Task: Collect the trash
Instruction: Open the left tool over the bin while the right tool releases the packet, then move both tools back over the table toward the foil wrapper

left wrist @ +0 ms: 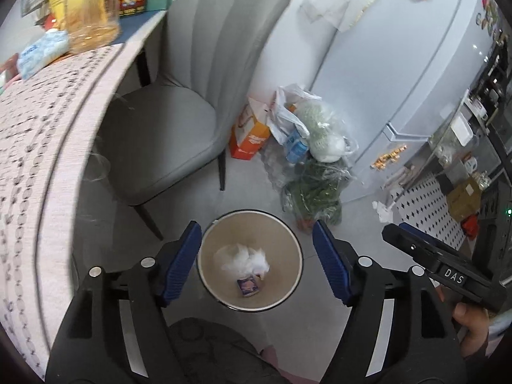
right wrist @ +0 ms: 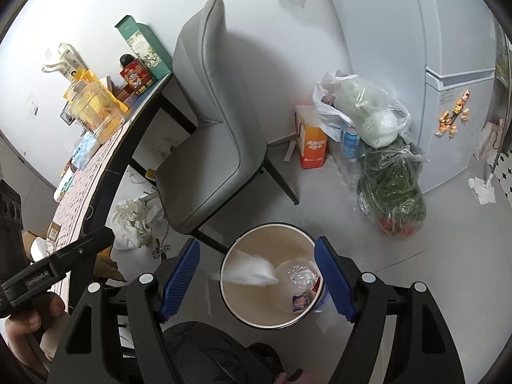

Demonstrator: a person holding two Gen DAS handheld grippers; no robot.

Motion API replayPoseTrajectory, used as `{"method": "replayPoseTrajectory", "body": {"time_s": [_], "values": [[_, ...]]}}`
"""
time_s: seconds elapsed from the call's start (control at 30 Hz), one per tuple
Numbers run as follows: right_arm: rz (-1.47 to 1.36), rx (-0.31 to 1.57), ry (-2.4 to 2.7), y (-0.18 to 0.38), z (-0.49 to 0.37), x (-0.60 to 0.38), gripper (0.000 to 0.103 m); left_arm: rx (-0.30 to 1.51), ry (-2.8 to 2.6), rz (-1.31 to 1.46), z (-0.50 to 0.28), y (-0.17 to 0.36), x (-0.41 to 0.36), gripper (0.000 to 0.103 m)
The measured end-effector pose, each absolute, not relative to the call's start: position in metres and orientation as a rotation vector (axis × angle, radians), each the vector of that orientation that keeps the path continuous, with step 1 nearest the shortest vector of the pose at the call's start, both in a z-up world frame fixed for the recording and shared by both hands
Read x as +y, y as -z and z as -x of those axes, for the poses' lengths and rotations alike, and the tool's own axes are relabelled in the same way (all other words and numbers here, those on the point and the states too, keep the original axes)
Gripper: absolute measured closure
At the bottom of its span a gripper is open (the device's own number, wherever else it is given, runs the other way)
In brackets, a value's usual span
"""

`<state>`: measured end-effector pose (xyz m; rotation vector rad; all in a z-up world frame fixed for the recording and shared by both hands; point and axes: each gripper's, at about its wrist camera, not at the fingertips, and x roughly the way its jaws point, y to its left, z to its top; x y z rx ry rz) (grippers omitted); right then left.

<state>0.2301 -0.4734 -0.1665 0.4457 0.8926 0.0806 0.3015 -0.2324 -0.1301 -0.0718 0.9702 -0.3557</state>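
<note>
Left gripper (left wrist: 257, 260) and right gripper (right wrist: 257, 276) hang above the beige waste bin (left wrist: 289, 240), jaws released and empty. Inside lie white crumpled plastic (left wrist: 244, 260) and a small carton (left wrist: 248, 286).

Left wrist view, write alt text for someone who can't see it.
The open left claw hangs over a round bin on the floor, with white crumpled trash and a small packet at the bottom. A grey chair and a patterned table stand behind, with bags of groceries by the fridge.
</note>
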Motion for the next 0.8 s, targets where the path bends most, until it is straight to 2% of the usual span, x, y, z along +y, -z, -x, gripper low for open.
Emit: {"method": "replayPoseTrajectory", "body": {"time_s": [0.07, 0.27, 0.5, 0.8], "values": [[-0.442, 0.891, -0.093, 0.164, -0.23, -0.467, 0.03, 0.956, 0.335, 0.091, -0.298, 0.124, -0.219, 0.025], [-0.427, 0.884, -0.113, 0.153, -0.231, -0.447, 0.022, 0.917, 0.28, 0.14, -0.287, 0.11, -0.183, 0.013], [-0.407, 0.851, -0.158, 0.133, -0.227, -0.418, 0.008, 0.866, 0.236, 0.176, -0.266, 0.092, -0.146, 0.009], [-0.35, 0.832, -0.233, 0.108, -0.221, -0.373, 0.008, 0.793, 0.176, 0.245, -0.237, 0.071, -0.097, 0.008]]}}
